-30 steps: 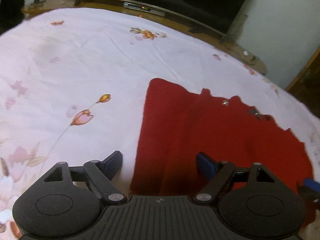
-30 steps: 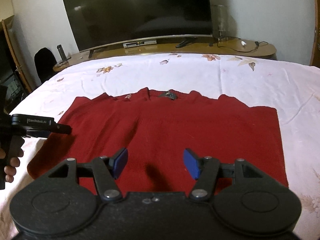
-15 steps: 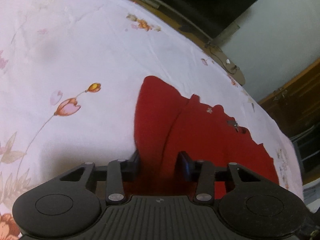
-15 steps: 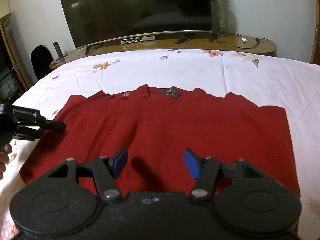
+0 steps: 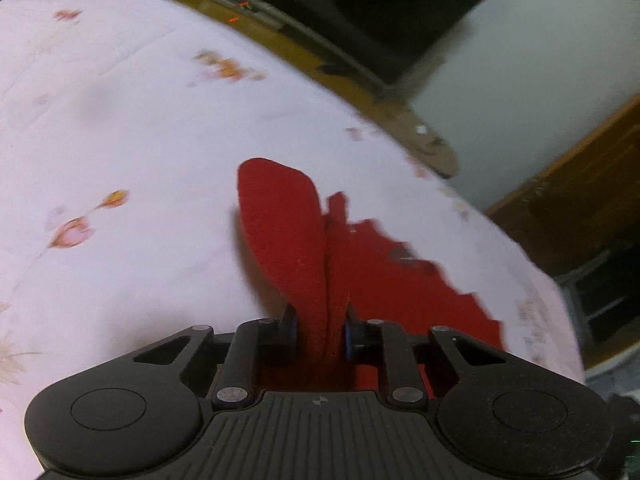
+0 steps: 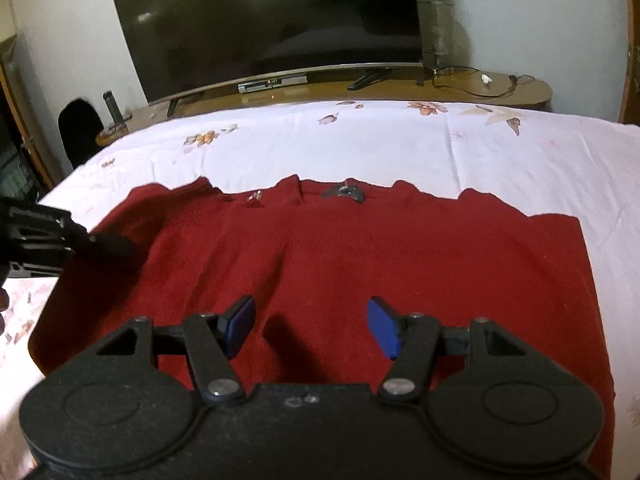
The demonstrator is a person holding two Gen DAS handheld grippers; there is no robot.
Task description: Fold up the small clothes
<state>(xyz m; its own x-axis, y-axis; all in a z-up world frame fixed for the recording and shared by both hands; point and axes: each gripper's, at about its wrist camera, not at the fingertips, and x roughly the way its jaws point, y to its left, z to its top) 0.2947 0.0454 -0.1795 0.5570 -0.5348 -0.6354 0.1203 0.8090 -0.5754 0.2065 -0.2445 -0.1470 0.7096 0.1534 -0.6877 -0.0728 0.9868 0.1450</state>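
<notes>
One red garment (image 6: 360,264) spread flat on the white flowered bedsheet (image 6: 500,148), its far edge scalloped, its right edge straight and well inside the sheet's border, with much bare sheet beyond the far edge and to the right. At the left edge, a fold of the cloth raised off the sheet and pinched in the left gripper (image 5: 320,334), whose jaws have just been closing and now press on the doubled red fabric from both sides; seen from the right wrist as a black tool (image 6: 108,242) reaching onto the garment's left side. Right gripper (image 6: 310,326) spread, blue pads apart, hanging above the near middle of the garment with nothing between them. Behind the bed, one long wooden shelf (image 6: 400,88) along the wall, bearing one large dark television (image 6: 272,24). Two grippers, one garment, one sheet
</notes>
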